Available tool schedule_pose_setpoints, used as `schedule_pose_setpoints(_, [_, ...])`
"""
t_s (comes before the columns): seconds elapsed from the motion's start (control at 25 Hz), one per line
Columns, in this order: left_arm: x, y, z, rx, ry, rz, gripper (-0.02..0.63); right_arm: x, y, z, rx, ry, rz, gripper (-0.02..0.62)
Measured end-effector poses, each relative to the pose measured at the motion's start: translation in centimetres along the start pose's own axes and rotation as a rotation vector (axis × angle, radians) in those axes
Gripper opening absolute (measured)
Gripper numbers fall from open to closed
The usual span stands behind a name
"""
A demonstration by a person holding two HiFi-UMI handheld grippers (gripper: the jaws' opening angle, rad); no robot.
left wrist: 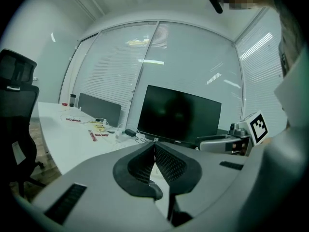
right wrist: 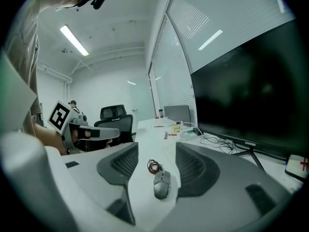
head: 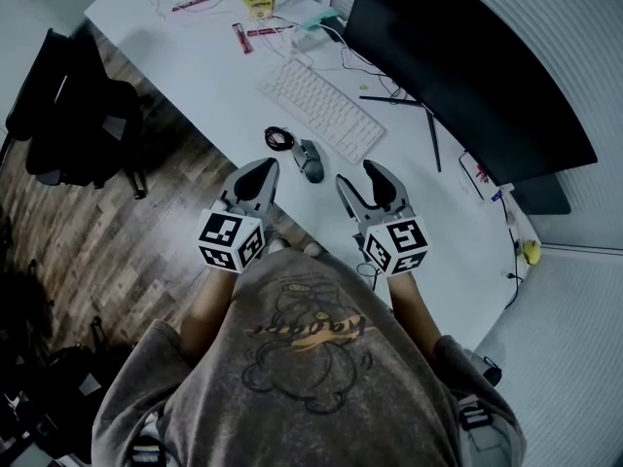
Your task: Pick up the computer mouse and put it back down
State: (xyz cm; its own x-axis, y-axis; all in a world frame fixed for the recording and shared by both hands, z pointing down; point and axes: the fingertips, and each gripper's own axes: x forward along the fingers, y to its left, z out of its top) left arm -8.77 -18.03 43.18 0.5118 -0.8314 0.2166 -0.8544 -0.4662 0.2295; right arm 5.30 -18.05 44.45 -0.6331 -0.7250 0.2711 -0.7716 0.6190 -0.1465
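Cannot see the near edge of the white desk [head: 204,76], covered by a grey shirt [head: 311,377]. Holds the left gripper [left wrist: 154,146] with jaws pressed together on nothing, the right gripper [right wrist: 157,147] with jaws apart and empty. Finds the computer mouse [head: 310,160] flat on the desk just beyond both, touched by neither, a coiled cable [head: 279,138] just left of it. Farther on, shows a white keyboard [head: 321,108], then a dark monitor [head: 458,66] with its far end cut off by the frame. Cannot identify the small clutter [head: 258,6] at the far end. Left of the desk, shows wood floor [head: 127,251] and a black chair [head: 73,115]; beyond, blinds [left wrist: 193,66].
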Motion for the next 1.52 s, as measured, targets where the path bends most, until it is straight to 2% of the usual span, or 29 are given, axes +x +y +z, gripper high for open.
schedule_pose_setpoints(0.08, [0.0, -0.2, 0.0, 0.003, 0.000, -0.002, 0.018, -0.6, -0.1, -0.3, -0.011, -0.008, -0.014, 0.206])
schedule_pose_setpoints(0.16, [0.1, -0.4, -0.1, 0.006, 0.000, -0.002, 0.018, -0.9, -0.3, -0.6, -0.015, -0.013, -0.031, 0.122])
schedule_pose_setpoints(0.32, [0.1, -0.7, -0.5, 0.022, -0.001, -0.003, 0.018, -1.1, -0.9, -1.1, 0.002, -0.034, -0.078, 0.009])
schedule_pose_setpoints(0.76, [-0.2, -0.5, -1.8, 0.035, -0.001, 0.021, 0.018, -1.4, -1.8, -2.5, -0.001, -0.068, -0.136, 0.006])
schedule_pose_setpoints(1.52, [-1.2, -0.6, -2.2, 0.026, 0.004, 0.033, 0.018, -2.5, -1.7, -2.9, 0.008, -0.076, -0.156, 0.005])
